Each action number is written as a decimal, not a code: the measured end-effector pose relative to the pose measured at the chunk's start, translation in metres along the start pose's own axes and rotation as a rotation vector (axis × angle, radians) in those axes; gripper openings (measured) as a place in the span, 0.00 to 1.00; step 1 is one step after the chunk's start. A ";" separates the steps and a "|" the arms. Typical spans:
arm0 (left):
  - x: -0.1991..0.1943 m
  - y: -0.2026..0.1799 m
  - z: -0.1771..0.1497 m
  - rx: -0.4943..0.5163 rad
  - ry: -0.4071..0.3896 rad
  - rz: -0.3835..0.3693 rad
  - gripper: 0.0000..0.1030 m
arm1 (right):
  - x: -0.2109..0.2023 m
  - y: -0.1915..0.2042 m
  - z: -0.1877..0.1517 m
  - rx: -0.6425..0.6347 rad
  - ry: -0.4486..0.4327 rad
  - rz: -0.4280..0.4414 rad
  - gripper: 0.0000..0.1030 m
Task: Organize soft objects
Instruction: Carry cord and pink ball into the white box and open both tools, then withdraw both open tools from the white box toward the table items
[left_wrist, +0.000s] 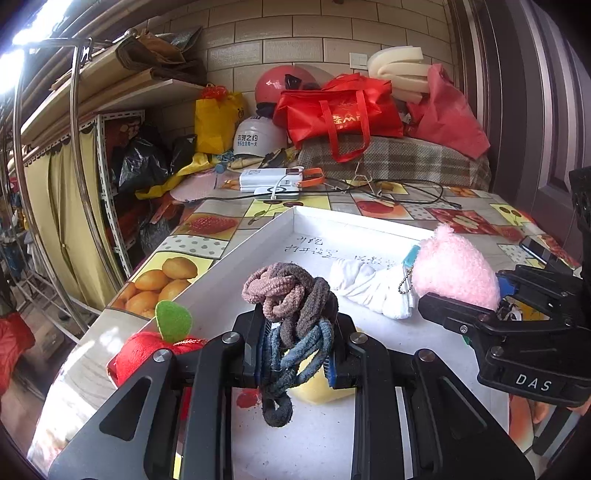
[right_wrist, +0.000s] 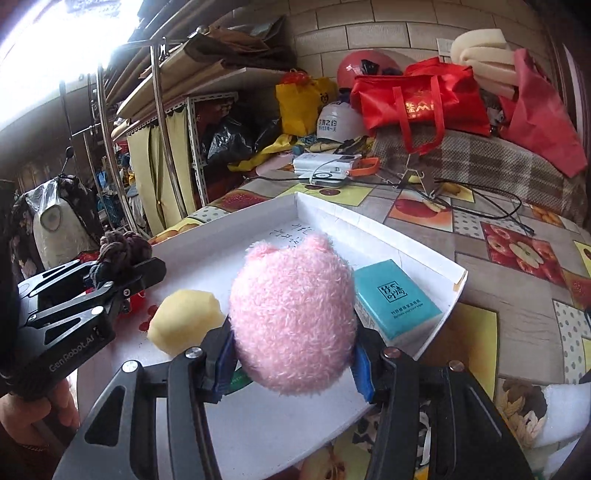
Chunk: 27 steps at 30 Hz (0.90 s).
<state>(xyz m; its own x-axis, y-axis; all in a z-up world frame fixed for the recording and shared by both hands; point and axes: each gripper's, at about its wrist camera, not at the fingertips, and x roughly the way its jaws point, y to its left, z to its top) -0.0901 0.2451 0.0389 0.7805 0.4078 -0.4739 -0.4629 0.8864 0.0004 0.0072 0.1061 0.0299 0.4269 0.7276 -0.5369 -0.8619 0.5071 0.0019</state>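
Fluffy pink pile covers the plush toy (right_wrist: 291, 314), which the right claw (right_wrist: 293, 363) squeezes between its blue pads over the white tray (right_wrist: 406, 236), at about 6 o'clock in the right wrist view; it looks light and springy, so I judge a hold across its round middle safest, since the pile may slip under a shallow pinch. The left claw (left_wrist: 297, 354) is clamped on a tangle of hair ties (left_wrist: 291, 314), brownish, grey and blue, too knotted to count; they are limp and stretchy, and a grip on the thick knot seems better than on the one loop dangling below. Counted in the tray: one yellow foam ball (right_wrist: 184, 321) at 9 o'clock of the plush, one teal tissue pack (right_wrist: 397, 299) at 3 o'clock, one white knotted cloth (left_wrist: 373, 290) with a bead chain, all light. One red plush apple (left_wrist: 151, 349) with a green leaf sits at the tray's left edge. Two claws, each loaded, hang above the fruit-patterned counter (right_wrist: 517, 254).
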 end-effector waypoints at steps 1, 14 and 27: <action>0.000 0.000 0.000 -0.002 -0.001 0.004 0.22 | 0.001 0.004 0.001 -0.022 -0.006 -0.005 0.51; -0.013 0.013 -0.001 -0.073 -0.066 0.122 1.00 | 0.002 0.004 0.004 -0.035 -0.029 -0.013 1.00; -0.020 0.009 -0.003 -0.063 -0.112 0.142 1.00 | -0.023 0.012 -0.002 -0.080 -0.145 -0.076 1.00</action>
<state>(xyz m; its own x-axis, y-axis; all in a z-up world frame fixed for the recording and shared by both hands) -0.1111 0.2443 0.0460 0.7452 0.5531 -0.3724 -0.5949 0.8038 0.0033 -0.0137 0.0948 0.0399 0.5218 0.7506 -0.4053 -0.8421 0.5292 -0.1040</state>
